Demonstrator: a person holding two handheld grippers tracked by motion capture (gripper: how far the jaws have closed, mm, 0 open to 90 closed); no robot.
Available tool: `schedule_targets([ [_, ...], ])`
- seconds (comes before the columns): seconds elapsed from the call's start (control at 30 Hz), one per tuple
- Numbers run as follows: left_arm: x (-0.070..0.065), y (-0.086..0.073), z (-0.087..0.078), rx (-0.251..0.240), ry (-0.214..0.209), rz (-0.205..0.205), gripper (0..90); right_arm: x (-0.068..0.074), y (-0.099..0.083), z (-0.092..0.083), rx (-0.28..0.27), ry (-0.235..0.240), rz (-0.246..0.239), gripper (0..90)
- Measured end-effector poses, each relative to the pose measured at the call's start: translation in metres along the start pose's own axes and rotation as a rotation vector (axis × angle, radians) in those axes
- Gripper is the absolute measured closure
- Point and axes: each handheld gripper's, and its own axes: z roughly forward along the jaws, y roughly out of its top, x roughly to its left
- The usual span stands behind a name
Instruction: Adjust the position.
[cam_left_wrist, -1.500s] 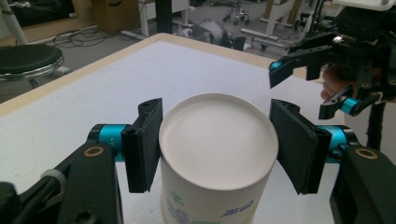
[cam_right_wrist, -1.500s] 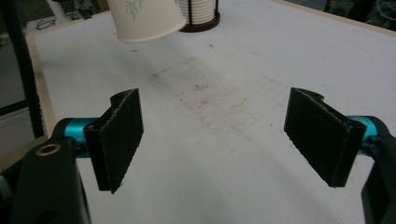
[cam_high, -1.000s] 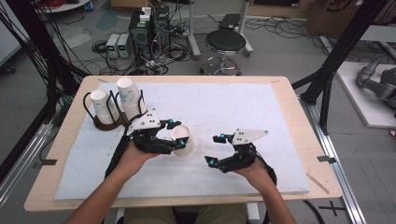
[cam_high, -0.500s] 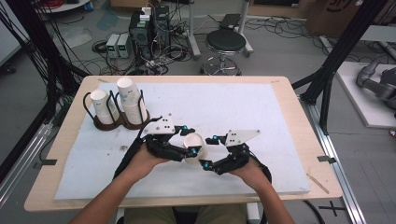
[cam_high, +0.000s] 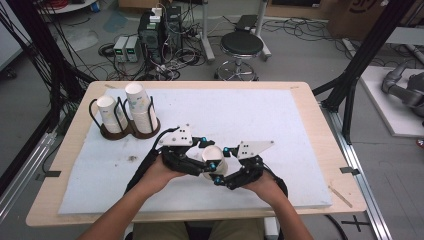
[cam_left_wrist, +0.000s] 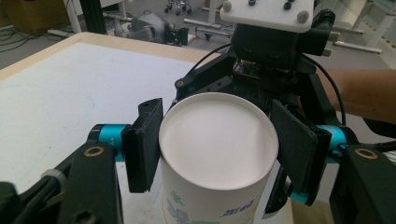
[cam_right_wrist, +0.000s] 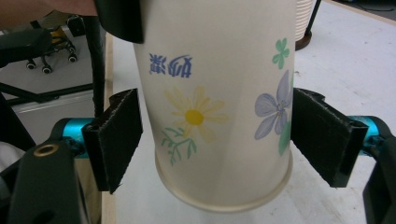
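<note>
A white paper cup (cam_high: 212, 156) with printed flowers is held off the table near its front middle. My left gripper (cam_high: 208, 153) is shut on it; in the left gripper view its pads (cam_left_wrist: 144, 144) press the cup (cam_left_wrist: 217, 140) on both sides near its round white end. My right gripper (cam_high: 221, 165) faces it from the right. In the right gripper view the cup (cam_right_wrist: 210, 93) stands between the pads (cam_right_wrist: 116, 135) of my right gripper (cam_right_wrist: 217, 140), which is open, with a thin gap at the left pad.
A black holder (cam_high: 127, 131) with two stacks of paper cups (cam_high: 140, 107) stands at the back left of the white mat (cam_high: 280, 125). The wooden table edge (cam_high: 330, 150) runs along the right. A stool and cables lie on the floor beyond.
My left gripper carried the cup to the right, up to the right gripper. The right gripper shifted slightly left, and the cup now stands between its jaws.
</note>
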Motion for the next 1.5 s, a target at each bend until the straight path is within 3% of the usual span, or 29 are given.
schedule_targets([
  [0.37,-0.001,0.001,-0.001,-0.019,-0.020,-0.002,37.3,0.000,-0.004,0.001,-0.008,-0.008,-0.003,21.4],
  [0.6,0.000,0.001,-0.002,-0.021,-0.025,-0.007,37.3,0.000,-0.004,-0.001,-0.014,0.008,-0.027,29.0],
  [0.9,0.001,-0.001,0.000,0.000,-0.023,0.004,35.7,-0.001,-0.003,-0.002,0.026,0.008,-0.042,33.1],
  [0.93,0.001,-0.001,0.001,0.004,-0.006,-0.005,17.9,-0.001,-0.002,-0.003,0.028,0.018,-0.035,33.1],
  [1.0,0.004,-0.002,0.001,0.005,-0.009,-0.040,14.1,-0.001,-0.001,-0.004,0.030,0.015,-0.036,33.1],
  [1.13,0.006,-0.003,-0.004,-0.003,-0.048,-0.043,14.3,-0.002,0.003,-0.008,0.057,0.009,-0.044,33.1],
  [1.5,0.014,-0.008,-0.019,0.052,-0.066,-0.027,14.3,-0.008,0.022,-0.017,0.207,0.017,-0.090,33.1],
])
